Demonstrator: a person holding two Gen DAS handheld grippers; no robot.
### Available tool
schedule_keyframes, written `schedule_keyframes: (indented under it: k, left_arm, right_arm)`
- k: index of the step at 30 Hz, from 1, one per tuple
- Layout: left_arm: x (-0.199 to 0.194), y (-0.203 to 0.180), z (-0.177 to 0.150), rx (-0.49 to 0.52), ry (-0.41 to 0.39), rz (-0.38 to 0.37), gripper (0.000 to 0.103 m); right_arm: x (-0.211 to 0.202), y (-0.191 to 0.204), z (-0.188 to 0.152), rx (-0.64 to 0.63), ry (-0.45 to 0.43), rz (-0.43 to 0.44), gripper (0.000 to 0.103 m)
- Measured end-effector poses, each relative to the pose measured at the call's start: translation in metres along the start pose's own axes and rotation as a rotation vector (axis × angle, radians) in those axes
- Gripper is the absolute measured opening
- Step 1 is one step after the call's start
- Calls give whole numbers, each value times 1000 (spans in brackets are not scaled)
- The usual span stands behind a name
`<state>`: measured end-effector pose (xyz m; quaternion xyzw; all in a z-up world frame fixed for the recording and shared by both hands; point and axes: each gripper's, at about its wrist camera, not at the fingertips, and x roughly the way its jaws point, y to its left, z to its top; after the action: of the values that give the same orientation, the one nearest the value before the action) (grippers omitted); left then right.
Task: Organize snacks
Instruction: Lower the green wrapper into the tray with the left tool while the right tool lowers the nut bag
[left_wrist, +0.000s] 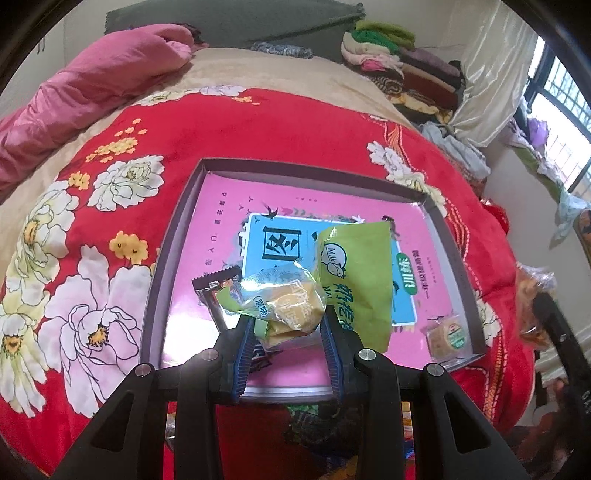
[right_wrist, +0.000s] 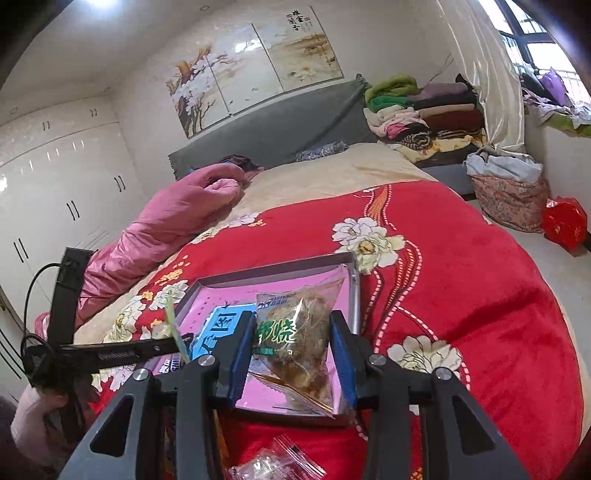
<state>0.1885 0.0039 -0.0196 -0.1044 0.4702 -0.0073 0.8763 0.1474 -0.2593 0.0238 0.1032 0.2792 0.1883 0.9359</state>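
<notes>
A shallow pink-lined box (left_wrist: 173, 236) lies on the red floral blanket. My left gripper (left_wrist: 288, 332) is shut on a clear packet with a yellow cake (left_wrist: 291, 302), held over the box. A green milk-snack bag (left_wrist: 354, 280) leans behind it, a dark wrapper (left_wrist: 214, 288) lies to its left, and a small round pastry packet (left_wrist: 447, 336) sits in the box's near right corner. My right gripper (right_wrist: 291, 339) is shut on a clear bag of brown snacks (right_wrist: 299, 339), above the box's near edge (right_wrist: 347, 266).
The red floral blanket (right_wrist: 461, 280) covers the bed, with a pink quilt (right_wrist: 166, 221) on the left. A loose clear snack packet (right_wrist: 273, 461) lies under my right gripper. Folded clothes (right_wrist: 417, 110) are stacked by the headboard. The left gripper's arm (right_wrist: 110, 354) crosses at the left.
</notes>
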Motion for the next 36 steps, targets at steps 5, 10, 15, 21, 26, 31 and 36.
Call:
schedule_keyframes:
  k: [5, 10, 15, 21, 26, 31, 36]
  left_arm:
    - [6, 1, -1, 1, 18, 13, 36]
    - [9, 0, -2, 11, 29, 24, 36]
    - [11, -2, -3, 23, 31, 36, 36]
    - [16, -6, -4, 37, 44, 41, 36]
    - [21, -9, -6, 50, 56, 45, 36]
    - [24, -12, -8, 61, 63, 55, 36]
    - [26, -16, -9, 71, 75, 55, 36]
  right_arm:
    - [7, 6, 0, -3, 3, 12, 41]
    - [13, 16, 0, -34, 7, 24, 41]
    - [21, 20, -3, -43, 23, 20, 41]
    - [33, 21, -6, -41, 56, 11, 41]
    - [42, 23, -10, -47, 81, -8, 41]
    - [46, 25, -11, -59, 93, -7, 41]
    - [49, 22, -12, -52, 102, -36, 41]
